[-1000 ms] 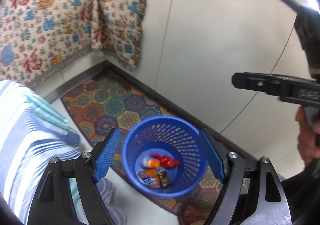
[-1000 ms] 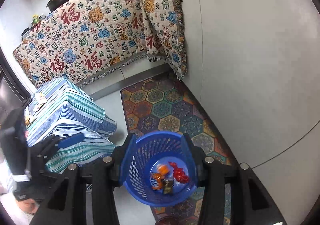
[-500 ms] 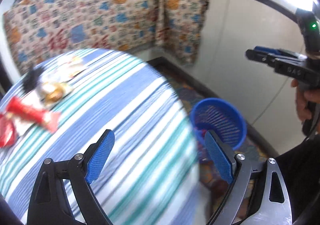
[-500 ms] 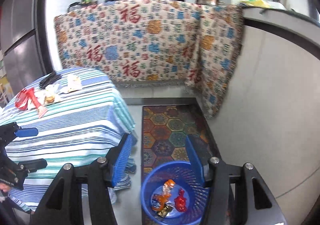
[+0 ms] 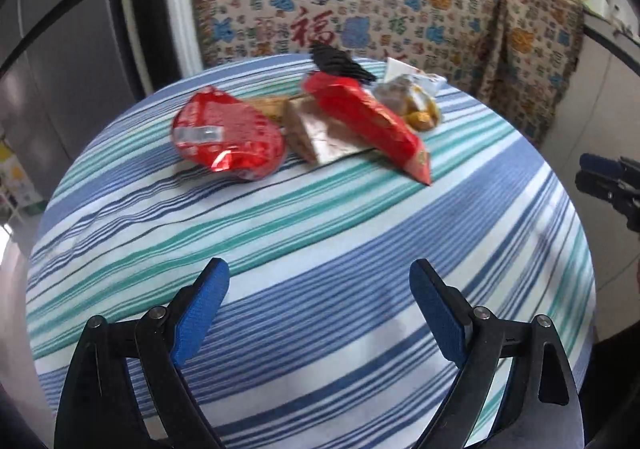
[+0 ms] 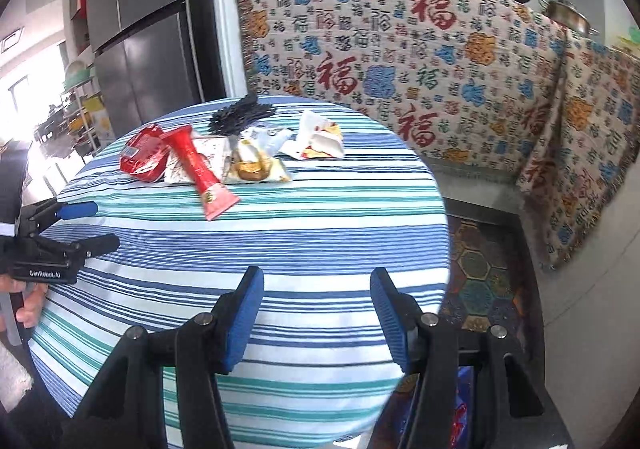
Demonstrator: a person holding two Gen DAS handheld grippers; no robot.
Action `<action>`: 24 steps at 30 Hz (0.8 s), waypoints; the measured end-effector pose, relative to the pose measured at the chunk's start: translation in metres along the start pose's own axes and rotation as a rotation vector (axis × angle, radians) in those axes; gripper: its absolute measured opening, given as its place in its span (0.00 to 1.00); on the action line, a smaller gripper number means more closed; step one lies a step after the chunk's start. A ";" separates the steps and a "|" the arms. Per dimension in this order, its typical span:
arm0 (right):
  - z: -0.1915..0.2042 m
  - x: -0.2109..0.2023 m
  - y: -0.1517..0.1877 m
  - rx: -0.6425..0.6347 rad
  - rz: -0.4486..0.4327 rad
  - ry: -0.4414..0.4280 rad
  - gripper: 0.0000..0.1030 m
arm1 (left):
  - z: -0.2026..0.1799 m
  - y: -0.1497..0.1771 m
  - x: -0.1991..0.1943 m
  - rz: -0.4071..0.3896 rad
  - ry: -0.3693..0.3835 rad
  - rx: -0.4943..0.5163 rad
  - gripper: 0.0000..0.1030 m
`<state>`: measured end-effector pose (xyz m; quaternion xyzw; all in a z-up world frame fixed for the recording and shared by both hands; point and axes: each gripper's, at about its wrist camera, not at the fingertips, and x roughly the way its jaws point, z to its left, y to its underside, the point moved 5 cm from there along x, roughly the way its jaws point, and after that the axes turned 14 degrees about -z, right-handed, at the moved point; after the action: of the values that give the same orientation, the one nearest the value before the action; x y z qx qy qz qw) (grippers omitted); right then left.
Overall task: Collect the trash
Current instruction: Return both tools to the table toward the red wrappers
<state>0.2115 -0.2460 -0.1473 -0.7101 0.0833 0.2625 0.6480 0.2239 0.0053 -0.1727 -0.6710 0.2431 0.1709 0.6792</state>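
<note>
Wrappers [image 5: 304, 125] lie well beyond the open, empty left gripper [image 5: 318, 281].

Table [image 6: 280, 233] is covered in matt woven striped cloth. My fingers [image 5: 436, 313] have ribbed blue rubbery pads on matt black plastic arms with bare metal pivot pins. Round red wrapper [image 5: 228, 135] is glossy crinkled foil; long red packet [image 5: 368, 125] is shiny plastic film. White wrapper [image 6: 316, 141] looks papery. Patterned wall cloth [image 6: 400, 61] is coarse woven, with a fringed edge.
</note>
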 end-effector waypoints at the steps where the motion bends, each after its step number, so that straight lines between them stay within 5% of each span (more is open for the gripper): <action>1: 0.008 0.006 -0.001 -0.006 0.007 -0.013 0.55 | 0.008 0.002 0.000 0.002 -0.011 -0.020 0.90; 12: 0.046 0.052 -0.001 -0.025 0.078 -0.083 0.55 | 0.018 0.014 0.011 0.062 0.014 -0.028 0.90; 24: 0.101 0.103 -0.011 -0.202 0.100 -0.237 0.56 | 0.042 0.016 0.020 0.103 -0.090 -0.058 0.98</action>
<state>0.2766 -0.1239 -0.1895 -0.7307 0.0148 0.3835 0.5647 0.2357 0.0460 -0.1984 -0.6688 0.2414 0.2428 0.6599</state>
